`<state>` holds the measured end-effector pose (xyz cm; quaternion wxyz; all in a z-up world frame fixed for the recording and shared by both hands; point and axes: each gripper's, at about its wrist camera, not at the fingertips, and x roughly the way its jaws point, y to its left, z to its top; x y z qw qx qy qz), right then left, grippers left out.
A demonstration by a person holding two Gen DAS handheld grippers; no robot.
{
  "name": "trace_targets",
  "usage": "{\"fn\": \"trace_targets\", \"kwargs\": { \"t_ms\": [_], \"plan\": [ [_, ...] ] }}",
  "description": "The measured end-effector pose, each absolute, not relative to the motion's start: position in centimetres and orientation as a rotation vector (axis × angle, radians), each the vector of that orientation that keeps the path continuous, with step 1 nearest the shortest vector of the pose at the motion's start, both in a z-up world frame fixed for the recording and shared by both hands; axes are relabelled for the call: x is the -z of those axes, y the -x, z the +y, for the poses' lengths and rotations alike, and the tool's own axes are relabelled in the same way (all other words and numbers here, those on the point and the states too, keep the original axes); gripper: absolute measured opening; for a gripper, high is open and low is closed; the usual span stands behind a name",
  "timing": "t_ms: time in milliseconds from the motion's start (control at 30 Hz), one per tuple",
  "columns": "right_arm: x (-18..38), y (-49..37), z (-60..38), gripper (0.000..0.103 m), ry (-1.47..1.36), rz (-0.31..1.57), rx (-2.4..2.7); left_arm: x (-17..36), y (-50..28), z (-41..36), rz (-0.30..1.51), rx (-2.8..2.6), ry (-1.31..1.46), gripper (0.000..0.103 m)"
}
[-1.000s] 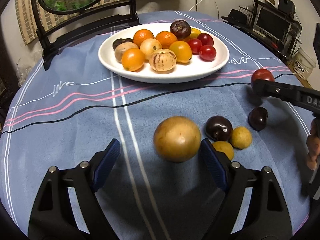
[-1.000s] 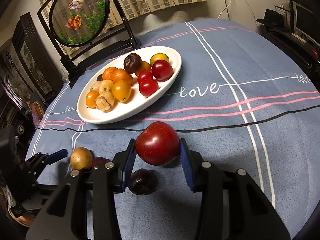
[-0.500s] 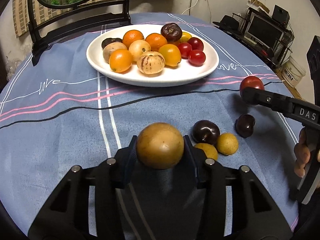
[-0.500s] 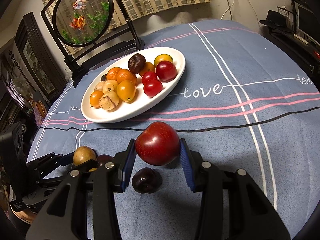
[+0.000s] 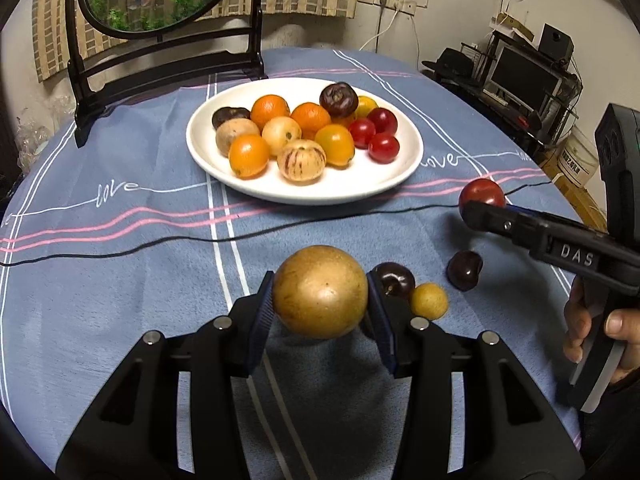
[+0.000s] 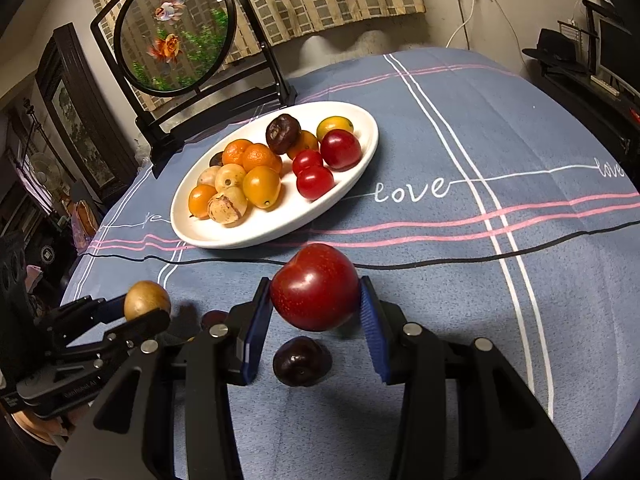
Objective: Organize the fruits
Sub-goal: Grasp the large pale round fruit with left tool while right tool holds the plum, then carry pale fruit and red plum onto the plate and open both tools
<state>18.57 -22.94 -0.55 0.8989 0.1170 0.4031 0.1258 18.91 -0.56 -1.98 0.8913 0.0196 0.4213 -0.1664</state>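
Observation:
My left gripper is shut on a round tan-brown fruit, lifted just off the blue cloth; the same fruit shows at the left of the right wrist view. My right gripper is shut on a red plum, held above the cloth; it appears as the red plum at the right of the left wrist view. A white plate in the middle of the table carries several orange, yellow, red and dark fruits. Loose on the cloth lie a dark plum, a small yellow fruit and another dark plum.
A round fish picture in a black stand rises behind the plate. A person's hand grips the right tool's handle. Shelves with electronics stand beyond the table's right edge. Bare blue cloth lies left of the left gripper.
The left gripper's jaws closed onto the tan-brown fruit, then raised it slightly off the cloth. The right gripper kept still with the red plum.

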Motion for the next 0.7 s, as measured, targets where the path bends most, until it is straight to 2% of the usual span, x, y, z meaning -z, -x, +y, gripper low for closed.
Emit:
{"fn": "trace_targets", "kwargs": {
  "t_ms": [367, 700],
  "plan": [
    [-1.8, -18.4, -20.5, 0.044, -0.075, 0.778, -0.258, 0.5, -20.4, -0.2, 0.855, 0.313, -0.03, 0.045],
    [-4.1, -22.5, -19.6, 0.044, 0.001, 0.757, -0.254, -1.3, -24.9, -0.6, 0.825, 0.283, -0.009, 0.045]
  ]
}}
